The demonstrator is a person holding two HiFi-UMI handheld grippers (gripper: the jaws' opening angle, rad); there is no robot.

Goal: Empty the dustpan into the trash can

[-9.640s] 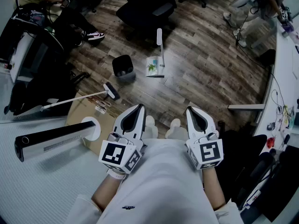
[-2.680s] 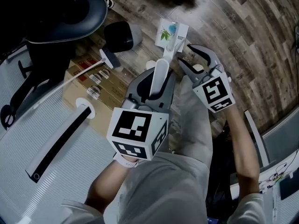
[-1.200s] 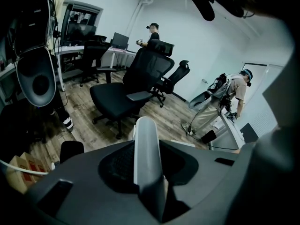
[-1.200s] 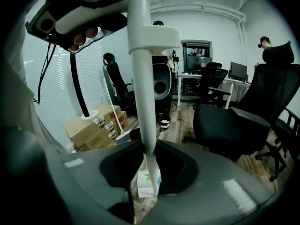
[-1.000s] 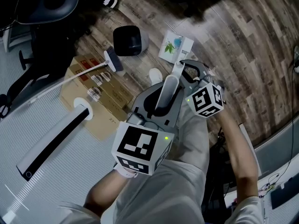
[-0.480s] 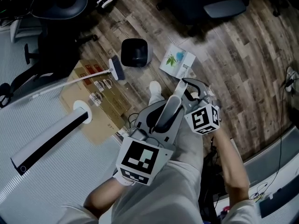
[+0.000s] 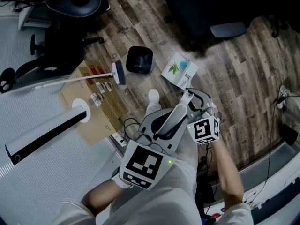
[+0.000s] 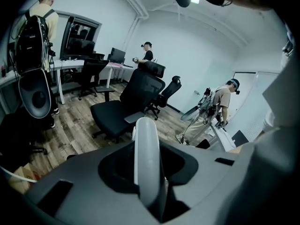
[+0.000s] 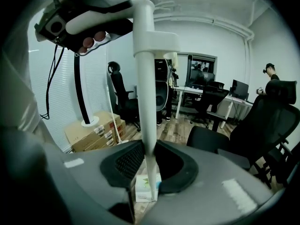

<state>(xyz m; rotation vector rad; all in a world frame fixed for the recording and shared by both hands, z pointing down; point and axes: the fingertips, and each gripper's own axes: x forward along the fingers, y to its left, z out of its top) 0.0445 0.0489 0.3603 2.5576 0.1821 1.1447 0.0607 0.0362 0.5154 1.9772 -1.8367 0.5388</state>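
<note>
I count two grippers, left (image 7: 161,121) and right (image 7: 193,97); one dustpan (image 7: 178,69); one trash can (image 7: 140,60); one broom (image 7: 118,72); one white column (image 7: 47,135). In the left gripper view I count three people: first person (image 8: 40,18), second person (image 8: 147,50), third person (image 8: 220,107).

We list: left gripper (image 7: 164,118) and right gripper (image 7: 197,97), grey, with black-and-white marker cubes; light trousers (image 7: 161,198); white sleeves (image 7: 70,212).

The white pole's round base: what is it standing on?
The round base sits on brown cardboard boxes. Whatever lies beneath those boxes is covered and cannot be seen.
</note>
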